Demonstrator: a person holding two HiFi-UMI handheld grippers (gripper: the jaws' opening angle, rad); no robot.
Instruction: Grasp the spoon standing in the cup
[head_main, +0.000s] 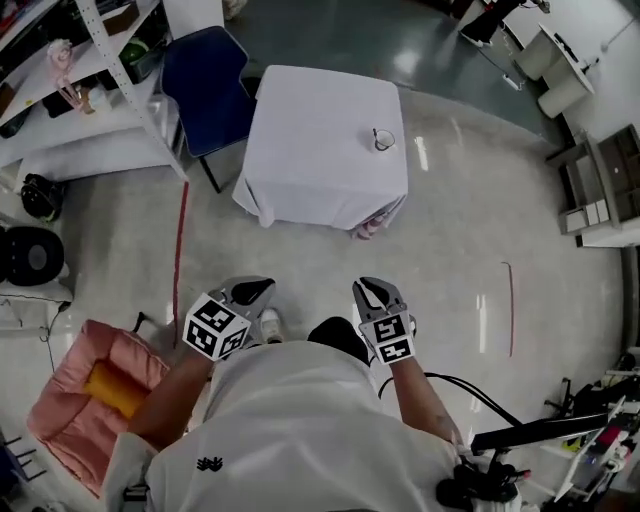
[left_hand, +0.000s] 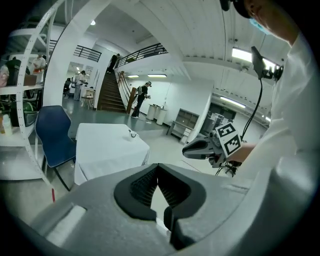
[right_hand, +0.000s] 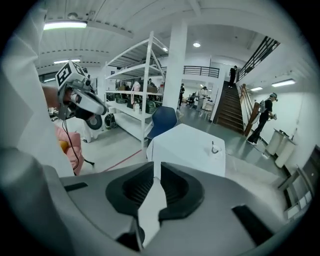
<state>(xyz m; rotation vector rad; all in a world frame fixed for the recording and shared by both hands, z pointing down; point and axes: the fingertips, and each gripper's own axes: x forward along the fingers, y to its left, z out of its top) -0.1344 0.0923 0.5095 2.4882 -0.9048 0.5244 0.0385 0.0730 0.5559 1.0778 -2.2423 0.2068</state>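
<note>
A small clear cup (head_main: 384, 139) with a spoon standing in it sits near the right edge of a white-clothed table (head_main: 300, 150), far ahead of both grippers. The cup (left_hand: 131, 134) shows small in the left gripper view, and the cup (right_hand: 214, 149) also shows in the right gripper view. My left gripper (head_main: 262, 287) is held at waist height, its tips touching, empty (left_hand: 158, 167). My right gripper (head_main: 372, 287) hangs beside it with a narrow slit between its jaws and nothing in them (right_hand: 154, 167).
A blue chair (head_main: 205, 85) stands at the table's left. White shelving (head_main: 90, 60) runs along the far left. A pink cushioned seat (head_main: 90, 390) sits at my near left. Red tape lines (head_main: 180, 250) mark the floor. Cabled equipment (head_main: 520, 440) stands at my near right.
</note>
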